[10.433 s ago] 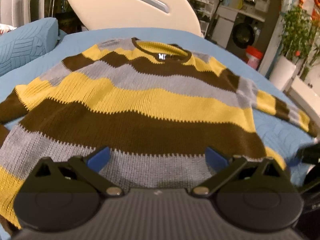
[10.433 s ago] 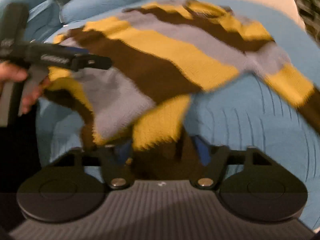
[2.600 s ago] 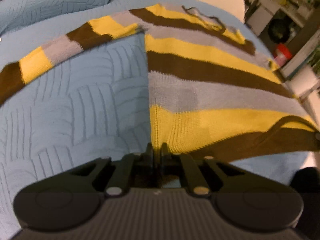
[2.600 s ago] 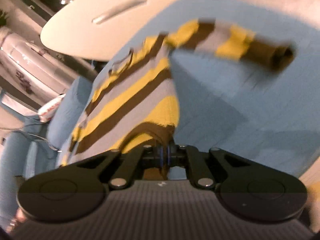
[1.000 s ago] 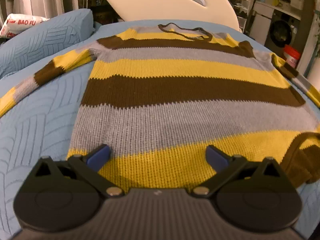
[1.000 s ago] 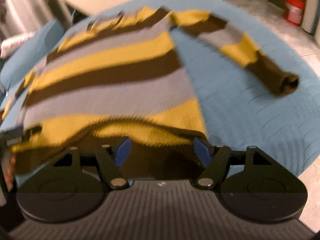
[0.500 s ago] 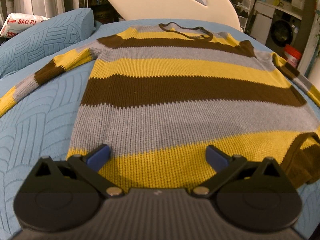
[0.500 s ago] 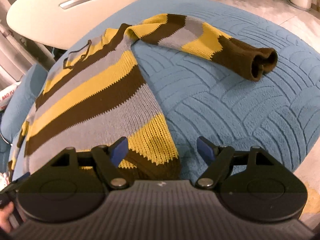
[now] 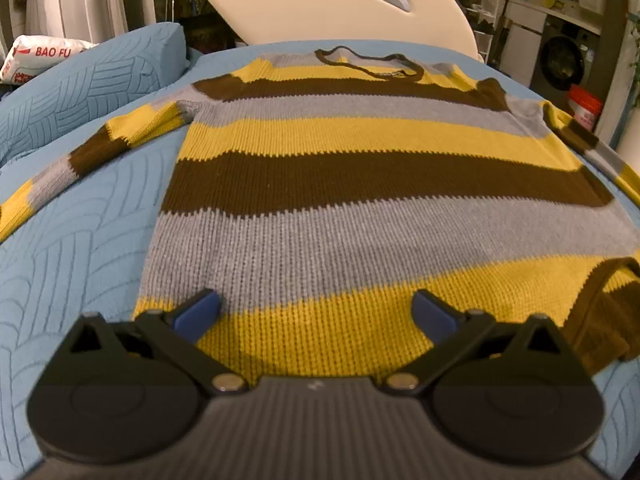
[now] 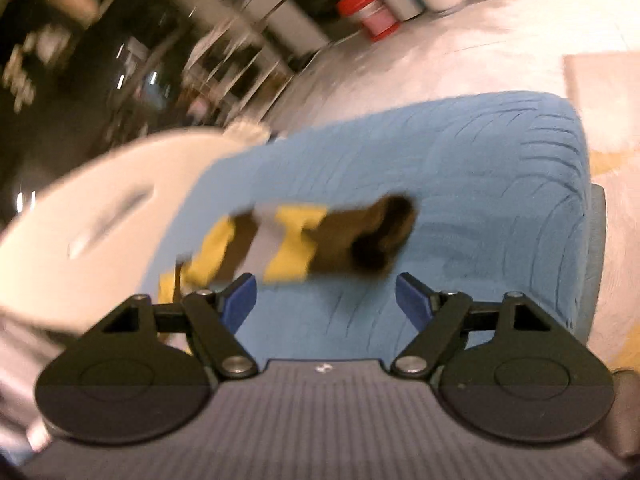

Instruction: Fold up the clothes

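Right wrist view, blurred, has the right gripper (image 10: 325, 294) with its jaws spread wide and empty, pointed at the sleeve (image 10: 320, 236) whose dark cuff lies just ahead of the blue fingertips on the bed (image 10: 500, 184), toward its right edge. The sleeve's long axis runs left to right across that gripper's line, cuff end to the right. On the left wrist view the sweater (image 9: 360, 184) lies flat, hem nearest, collar toward the headboard (image 9: 320, 4); the left gripper (image 9: 316, 314), also wide open and holding nothing, hovers over the hem. By my reading the right gripper is the nearer to this sleeve, so folding it inward falls to that side.
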### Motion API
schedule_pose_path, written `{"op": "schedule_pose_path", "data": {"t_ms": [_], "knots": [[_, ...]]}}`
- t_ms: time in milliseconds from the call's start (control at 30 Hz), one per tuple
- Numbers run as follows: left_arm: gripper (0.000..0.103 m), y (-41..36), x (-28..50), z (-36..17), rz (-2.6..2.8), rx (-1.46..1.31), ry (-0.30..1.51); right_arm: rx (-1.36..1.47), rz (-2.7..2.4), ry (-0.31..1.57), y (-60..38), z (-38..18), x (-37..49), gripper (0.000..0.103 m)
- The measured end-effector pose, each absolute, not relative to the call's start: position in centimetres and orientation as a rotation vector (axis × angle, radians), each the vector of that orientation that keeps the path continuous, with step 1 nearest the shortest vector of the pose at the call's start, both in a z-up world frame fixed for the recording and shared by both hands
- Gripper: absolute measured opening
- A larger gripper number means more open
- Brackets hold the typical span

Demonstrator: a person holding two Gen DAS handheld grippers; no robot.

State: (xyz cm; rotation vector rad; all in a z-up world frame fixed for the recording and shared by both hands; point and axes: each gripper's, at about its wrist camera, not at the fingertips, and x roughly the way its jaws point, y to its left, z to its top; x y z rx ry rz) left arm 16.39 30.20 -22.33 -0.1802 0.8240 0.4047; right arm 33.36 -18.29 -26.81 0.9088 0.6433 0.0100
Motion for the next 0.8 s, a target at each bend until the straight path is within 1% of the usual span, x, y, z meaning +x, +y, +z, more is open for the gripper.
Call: {"op": "schedule_pose_path", "data": {"t_ms": [67,167,200,233,267,300,333,400,433,533,567,600,633,700,800], "knots": [[0.103,30.2,16.4,-22.3,0.404,-0.18,0.823,0.936,-0.024,0.672,-19.0,-27.7,34.7,0.08],[0.103,30.2,16.3,-22.3,0.401,-0.181,0.822,0.996,-0.016,0.77,-19.4,-29.8,37.3,0.08],[0.103,30.2,16.3,-22.3,0.4,-0.181,0.821,0.98,-0.018,0.761,-19.2,-29.8,37.7,0.079],[0.103,30.2,16.3,-22.3,0.399,-0.182,0.821,0.928,-0.028,0.734,-19.0,-29.4,38.2,0.074],[0.103,30.2,16.3,-22.3,0.398,-0.182,0.821,0.868,-0.032,0.739,-18.6,-29.0,38.9,0.049],[0.103,30.3,16.3,-22.3,0.397,-0.185,0.821,0.813,-0.023,0.772,-18.0,-28.8,39.6,0.011],[0.103,30.3,16.2,-22.3,0.395,-0.188,0.821,0.754,-0.011,0.786,-17.3,-28.3,40.1,0.011],[0.103,30.5,16.2,-22.2,0.393,-0.199,0.819,0.614,0.028,0.718,-15.3,-25.9,39.8,0.011],[0.103,30.6,16.2,-22.2,0.392,-0.205,0.818,0.526,0.062,0.666,-13.9,-24.2,39.3,0.011],[0.103,30.7,16.3,-22.1,0.397,-0.215,0.817,0.213,0.31,0.406,-6.2,-17.0,33.8,0.011],[0.103,30.8,16.3,-22.0,0.399,-0.221,0.817,0.135,0.387,0.338,-3.9,-15.2,32.0,0.011],[0.103,31.0,16.3,-21.8,0.4,-0.243,0.812,0.093,0.468,0.308,-1.8,-14.3,30.4,0.011],[0.103,31.4,16.1,-21.4,0.399,-0.273,0.806,0.031,0.586,0.28,1.4,-13.5,28.0,0.011],[0.102,32.6,15.5,-20.4,0.398,-0.356,0.794,-0.082,0.755,0.272,7.1,-13.8,24.0,0.011],[0.103,36.0,12.6,-17.3,0.453,-0.501,0.749,-0.196,0.879,0.329,13.3,-16.3,20.5,0.011]]}}
